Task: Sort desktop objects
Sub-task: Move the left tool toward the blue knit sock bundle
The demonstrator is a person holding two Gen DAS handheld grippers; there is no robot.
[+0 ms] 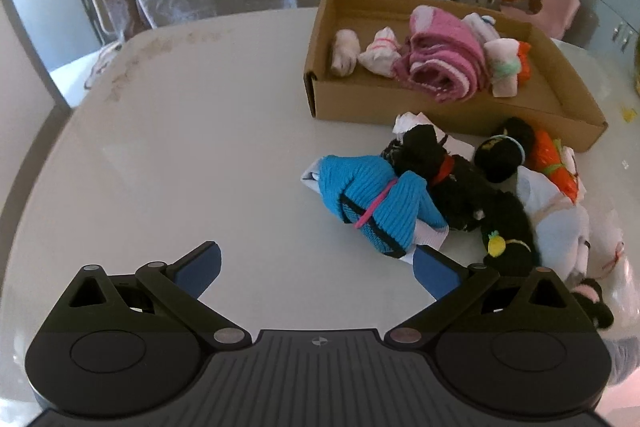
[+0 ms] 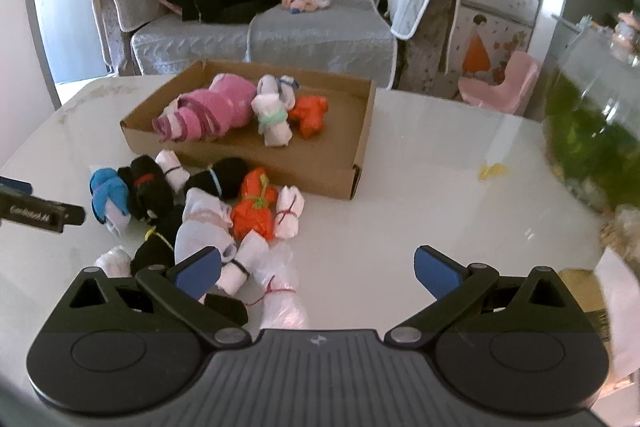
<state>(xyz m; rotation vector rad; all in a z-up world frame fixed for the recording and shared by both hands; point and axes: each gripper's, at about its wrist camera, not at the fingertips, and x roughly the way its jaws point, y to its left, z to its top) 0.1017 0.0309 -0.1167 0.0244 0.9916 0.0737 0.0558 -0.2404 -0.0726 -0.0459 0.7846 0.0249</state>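
Now both the left tongs (image 1: 318,269) and right tongs (image 2: 318,269) are spread wide above the worktop (image 1: 180,147), near the sock bundles (image 2: 208,211) beside the cardboard box (image 2: 256,163).

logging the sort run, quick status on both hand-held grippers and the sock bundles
Left hand-held gripper open, empty. Right hand-held gripper open, empty. Some bundles in cardboard box, pile on table in front. Nothing blocking.

One cardboard box (image 2: 362,131) sits on the worktop (image 2: 440,163). Inside the box lie six bundles: one large pink roll (image 2: 212,107), one orange (image 2: 310,115), and four pale ones, two of which show only in the left wrist view. In front of the box lies a heap: one blue bundle (image 2: 106,193), two orange ones as far as can be told, about four black, and roughly six white or pale.
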